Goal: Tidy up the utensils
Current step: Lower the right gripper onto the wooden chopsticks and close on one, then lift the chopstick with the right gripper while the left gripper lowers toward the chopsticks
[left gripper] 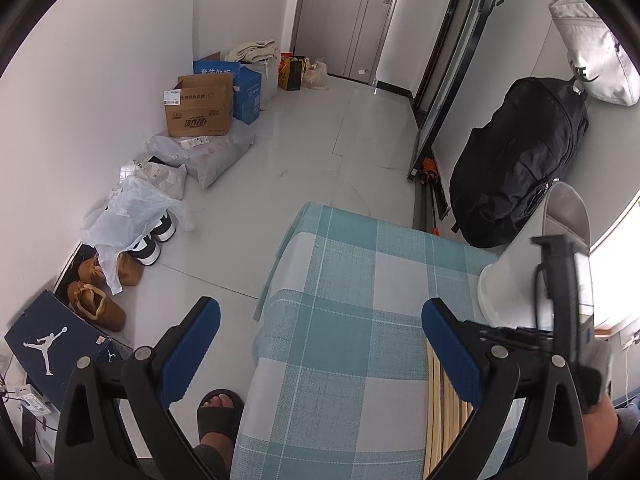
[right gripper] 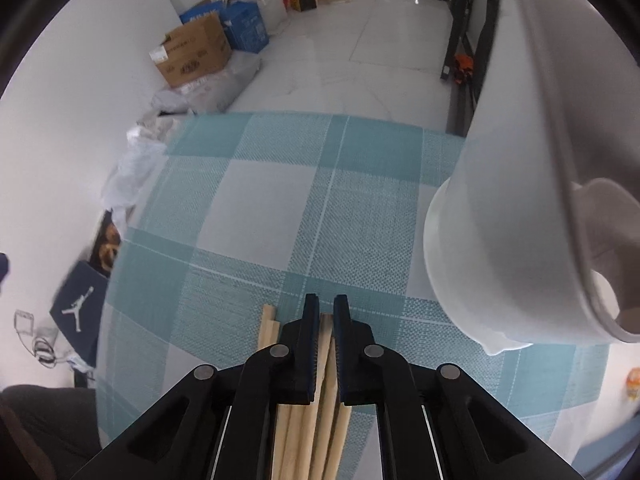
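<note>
The right gripper (right gripper: 326, 312) has its tongs clamped on pale wooden chopsticks (right gripper: 326, 360) lying at six o'clock on the teal-and-white checked tablecloth (right gripper: 260, 208). The left gripper (left gripper: 320, 344) hangs with tongs apart. A tall white plastic utensil holder (right gripper: 500, 208) stands at three o'clock.

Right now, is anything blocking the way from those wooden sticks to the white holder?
Nothing visible. The right claw is closed around one of the chopsticks, and only bare checked cloth lies between them and the white holder to the right.
</note>
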Demonstrator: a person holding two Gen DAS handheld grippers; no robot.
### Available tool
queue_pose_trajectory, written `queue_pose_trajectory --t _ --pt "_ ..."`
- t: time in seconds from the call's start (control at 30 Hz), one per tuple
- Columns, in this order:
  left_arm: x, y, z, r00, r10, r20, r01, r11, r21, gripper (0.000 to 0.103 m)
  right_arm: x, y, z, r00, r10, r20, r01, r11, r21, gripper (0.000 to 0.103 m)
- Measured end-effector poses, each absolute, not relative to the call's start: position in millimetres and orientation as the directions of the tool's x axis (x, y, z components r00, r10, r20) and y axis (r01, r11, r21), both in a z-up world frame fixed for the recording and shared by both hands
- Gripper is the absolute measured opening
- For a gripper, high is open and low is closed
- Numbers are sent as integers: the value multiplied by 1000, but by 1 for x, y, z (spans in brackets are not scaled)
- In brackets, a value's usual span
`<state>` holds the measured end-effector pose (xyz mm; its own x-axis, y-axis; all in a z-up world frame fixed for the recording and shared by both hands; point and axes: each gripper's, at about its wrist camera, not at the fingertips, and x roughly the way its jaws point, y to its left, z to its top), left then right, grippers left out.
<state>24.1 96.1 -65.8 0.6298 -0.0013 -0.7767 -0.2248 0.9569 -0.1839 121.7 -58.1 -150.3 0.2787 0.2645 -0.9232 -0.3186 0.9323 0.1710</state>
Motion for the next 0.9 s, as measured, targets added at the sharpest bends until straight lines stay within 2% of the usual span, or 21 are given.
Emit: queue_pose_trajectory --t 0.27,0.57,0.7,0.9 --pt "30 81 -77 586 -8 -810 -195 969 -151 99 101 -95 -99 404 395 -825 -316 907 279 6" --pt "33 34 -105 455 -50 -889 -67 994 -90 99 62 -157 -41 568 521 -637 -332 854 401 5" --pt "28 14 -122 380 11 -925 -19 1000 4 99 48 -174 -32 610 534 -586 -355 845 401 5" --pt "21 3 -134 317 68 -946 11 997 76 99 33 -203 -23 633 570 -524 -388 819 423 4"
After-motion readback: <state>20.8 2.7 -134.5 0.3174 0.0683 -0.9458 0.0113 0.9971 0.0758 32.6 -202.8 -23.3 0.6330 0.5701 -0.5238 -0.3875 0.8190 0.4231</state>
